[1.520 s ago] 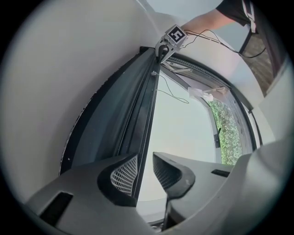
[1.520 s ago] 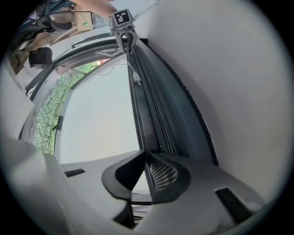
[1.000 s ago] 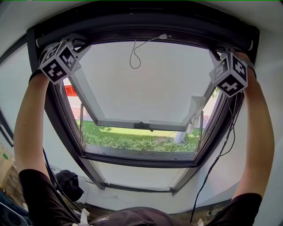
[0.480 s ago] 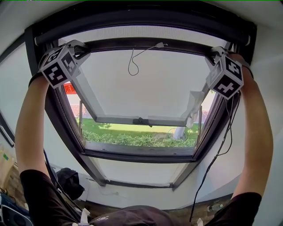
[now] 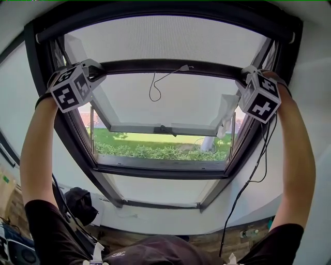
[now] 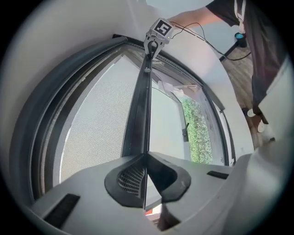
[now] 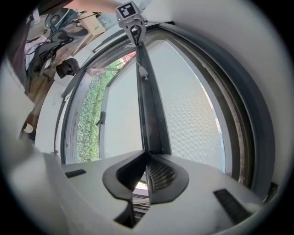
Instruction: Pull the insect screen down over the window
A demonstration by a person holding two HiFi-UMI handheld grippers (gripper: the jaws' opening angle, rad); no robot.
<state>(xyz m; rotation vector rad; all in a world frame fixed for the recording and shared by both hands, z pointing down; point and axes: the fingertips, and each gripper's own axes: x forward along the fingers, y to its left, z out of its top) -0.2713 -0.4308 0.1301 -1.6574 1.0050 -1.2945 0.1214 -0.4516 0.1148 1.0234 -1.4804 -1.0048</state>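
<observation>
Insect screen partly drawn over the window, as seen from behind the person. The person stood below the dark window frame (image 5: 74, 147) with both arms raised, one gripper at each end of the screen's pull bar (image 5: 170, 65). That bar lay level across the opening, about a third of the way down from the roller housing (image 5: 155, 14) at the top. The grey mesh (image 5: 165, 39) filled the span between housing and bar, and the opening below the bar was uncovered. The left gripper (image 5: 99, 71) met the bar's left end. In its own view the two pads were pressed together on the thin edge of the bar, having just tightened a little there, and the bar ran straight away to the other gripper at its far end. The right gripper (image 5: 243, 78) held the bar's right end in the same manner — jaws clamped on the bar's edge, no gap visible between pad and bar. A thin pull cord (image 5: 153, 89) hung in a loop from the middle of the bar. Behind the screen's plane the window sash (image 5: 165, 129) stood tilted outward, with a green hedge (image 5: 160, 152) and lawn visible beneath it. A black cable (image 5: 252, 178) trailed from the right gripper down along the frame toward the floor, and a black bag (image 5: 80, 207) lay on the floor at lower left — well apart from the window.
</observation>
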